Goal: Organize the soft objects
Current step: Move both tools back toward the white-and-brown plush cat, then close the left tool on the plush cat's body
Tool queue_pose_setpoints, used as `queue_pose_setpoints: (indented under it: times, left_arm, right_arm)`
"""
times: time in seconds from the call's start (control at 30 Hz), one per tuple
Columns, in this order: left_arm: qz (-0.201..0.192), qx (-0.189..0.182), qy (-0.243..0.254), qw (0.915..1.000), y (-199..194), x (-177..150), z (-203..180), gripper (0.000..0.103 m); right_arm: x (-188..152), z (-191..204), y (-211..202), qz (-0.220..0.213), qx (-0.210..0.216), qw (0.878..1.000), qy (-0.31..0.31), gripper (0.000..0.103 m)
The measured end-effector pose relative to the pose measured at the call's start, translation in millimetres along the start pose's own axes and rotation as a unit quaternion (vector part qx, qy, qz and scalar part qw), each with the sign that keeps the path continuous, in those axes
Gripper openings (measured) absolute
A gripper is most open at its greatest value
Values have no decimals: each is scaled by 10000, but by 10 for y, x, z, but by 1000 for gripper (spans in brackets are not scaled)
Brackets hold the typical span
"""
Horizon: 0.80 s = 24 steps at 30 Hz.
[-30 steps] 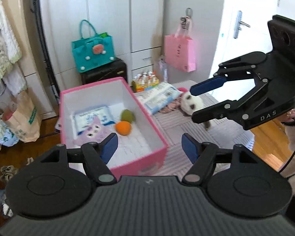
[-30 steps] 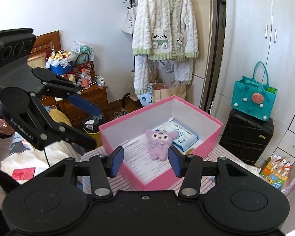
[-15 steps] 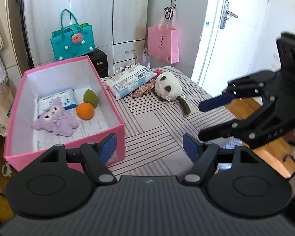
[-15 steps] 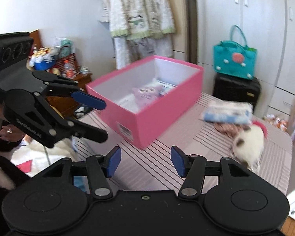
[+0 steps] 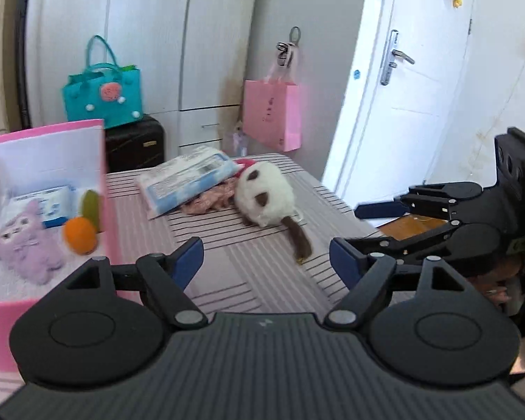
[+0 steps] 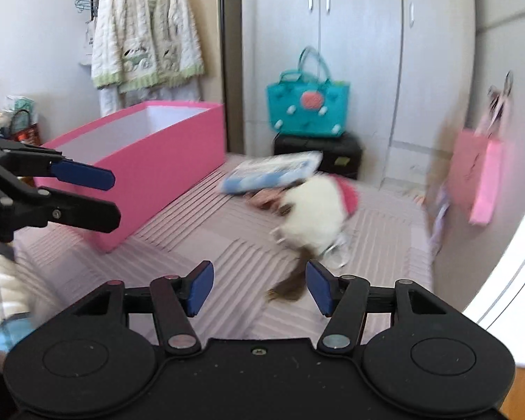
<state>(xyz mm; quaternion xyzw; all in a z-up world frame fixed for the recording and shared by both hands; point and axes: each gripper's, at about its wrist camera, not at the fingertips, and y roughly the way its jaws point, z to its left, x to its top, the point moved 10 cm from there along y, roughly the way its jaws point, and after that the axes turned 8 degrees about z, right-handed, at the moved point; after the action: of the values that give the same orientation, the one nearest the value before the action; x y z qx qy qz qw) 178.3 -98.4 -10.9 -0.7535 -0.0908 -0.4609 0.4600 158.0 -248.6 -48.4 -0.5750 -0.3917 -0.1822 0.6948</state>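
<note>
We are partway through: a purple plush [image 5: 24, 241], an orange ball [image 5: 79, 235] and a tissue pack [image 5: 49, 203] lie inside the pink box [image 6: 164, 161]. The white plush [image 5: 264, 199] and a wipes pack [image 5: 189, 178] remain on the striped surface [image 5: 227, 262]. Our left gripper [image 5: 266, 262] and right gripper [image 6: 259, 288], jaws just widening, hold nothing.

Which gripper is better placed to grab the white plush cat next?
Right, probably. The right gripper is open with the white plush cat just ahead, its brown tail reaching between the fingers. The left gripper, also open, sits farther back, nearer the pink box.
</note>
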Motion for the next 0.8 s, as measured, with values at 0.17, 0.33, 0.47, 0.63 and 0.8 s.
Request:
queue_pose_setpoints:
  times: [0.17,0.33,0.47,0.63,0.8]
  left_arm:
    - [-96,16,87,9999,263,124,-146,81]
    - [-458,121,89,9988,466,306,-177,89]
    - [-482,132,-146,9986,659,425,-88,90]
    - [-273,74,-429,9987,950,452,-7,90]
    - [3,52,-893,9960,1215,476,133,90]
  right_arm:
    - [61,-205,33,-582,-66,9981,171,78]
    - [23,-311,382,-330,-348,9988,-58,81]
    - [-2,-403,612,-132,-251,9996,62,81]
    - [75,-450,798,-117,-226,9997,-36,81]
    - [168,-469,1004,-82,-296,9995,-98,82]
